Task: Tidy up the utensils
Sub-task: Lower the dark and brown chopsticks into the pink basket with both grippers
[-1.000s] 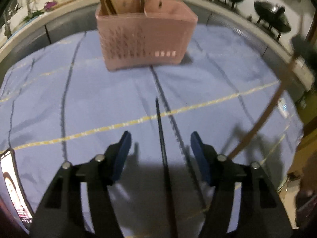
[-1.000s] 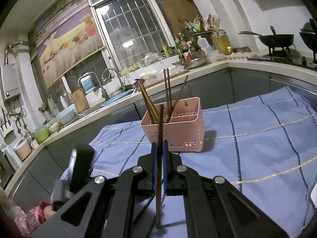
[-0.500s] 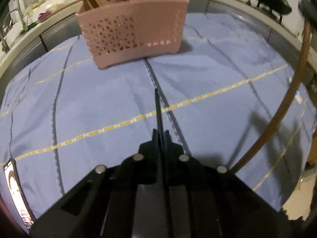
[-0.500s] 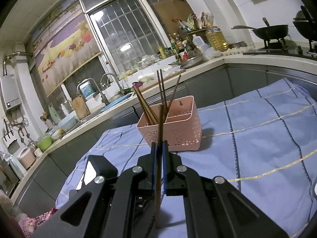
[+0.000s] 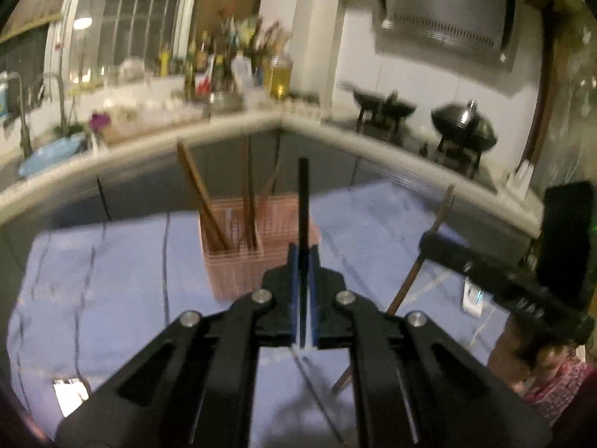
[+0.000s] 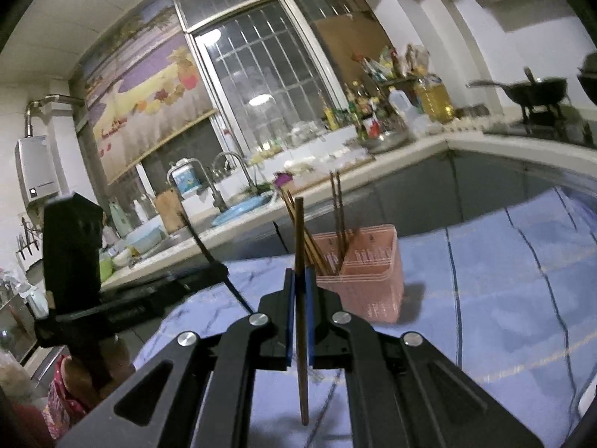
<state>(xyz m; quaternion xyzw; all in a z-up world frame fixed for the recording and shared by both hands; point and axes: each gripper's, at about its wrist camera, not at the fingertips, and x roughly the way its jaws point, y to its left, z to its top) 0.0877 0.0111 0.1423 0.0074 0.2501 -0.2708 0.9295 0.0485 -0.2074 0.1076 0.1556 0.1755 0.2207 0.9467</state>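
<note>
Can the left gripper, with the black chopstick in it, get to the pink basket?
Probably yes. The left gripper holds the black chopstick, and only bare blue cloth lies before the pink basket.

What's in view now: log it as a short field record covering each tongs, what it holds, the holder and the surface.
left tongs: shut on black chopstick, held upright
right tongs: shut on brown chopstick, held upright
pink holder: on the table, several chopsticks standing in its left compartment
surface: blue cloth with dark and yellow lines
background: kitchen counter, sink, woks on stove
</note>
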